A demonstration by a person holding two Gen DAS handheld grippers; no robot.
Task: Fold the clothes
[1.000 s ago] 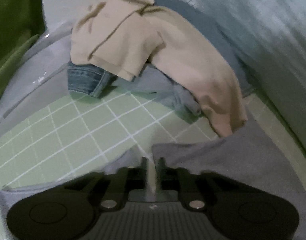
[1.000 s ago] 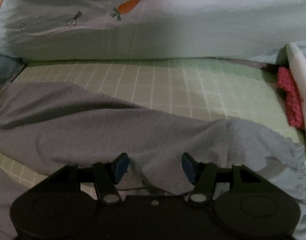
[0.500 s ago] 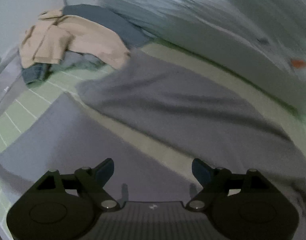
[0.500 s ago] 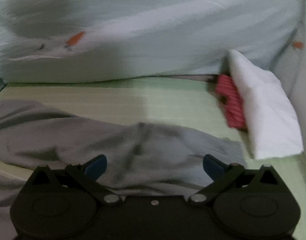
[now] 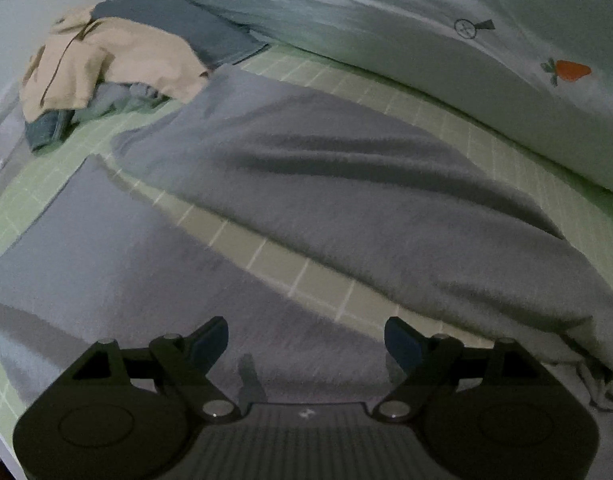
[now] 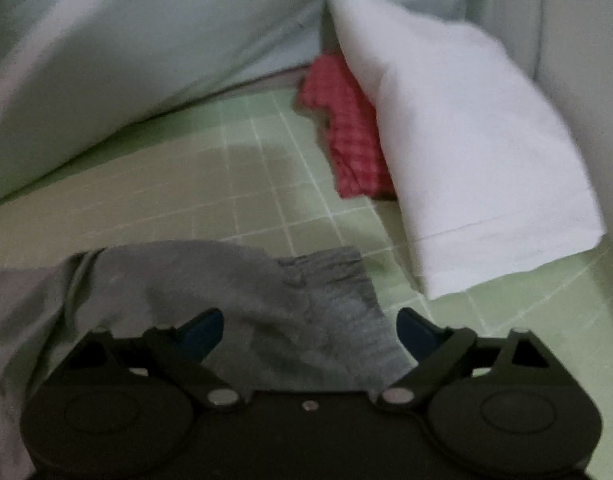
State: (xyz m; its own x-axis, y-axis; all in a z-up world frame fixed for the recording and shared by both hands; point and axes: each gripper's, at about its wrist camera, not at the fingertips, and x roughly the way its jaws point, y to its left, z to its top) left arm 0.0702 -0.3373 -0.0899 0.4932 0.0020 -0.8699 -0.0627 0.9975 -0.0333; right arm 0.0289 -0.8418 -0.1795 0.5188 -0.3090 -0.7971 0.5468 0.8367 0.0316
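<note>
Grey trousers (image 5: 346, 200) lie spread across the green checked sheet (image 5: 306, 272), one leg running toward the far left, another flat under my left gripper (image 5: 305, 332). That gripper hovers open over the flat leg, nothing between its pads. In the right wrist view the trousers' ribbed end (image 6: 330, 276) lies rumpled on the sheet. My right gripper (image 6: 309, 318) hangs just above it, jaws wide and closing, the grey cloth under and between them, pads clear of it.
A heap with a beige garment (image 5: 118, 60), denim (image 5: 46, 128) and a blue-grey piece (image 5: 186, 24) sits far left. A pale duvet with carrot print (image 5: 426, 48) borders the far side. A red checked cloth (image 6: 346, 132) and white pillow (image 6: 466, 152) lie right.
The left gripper let go of the grey cloth, opened wide and swung right, away from the heap. The right gripper opened and slid right to the trousers' ribbed end near the pillow.
</note>
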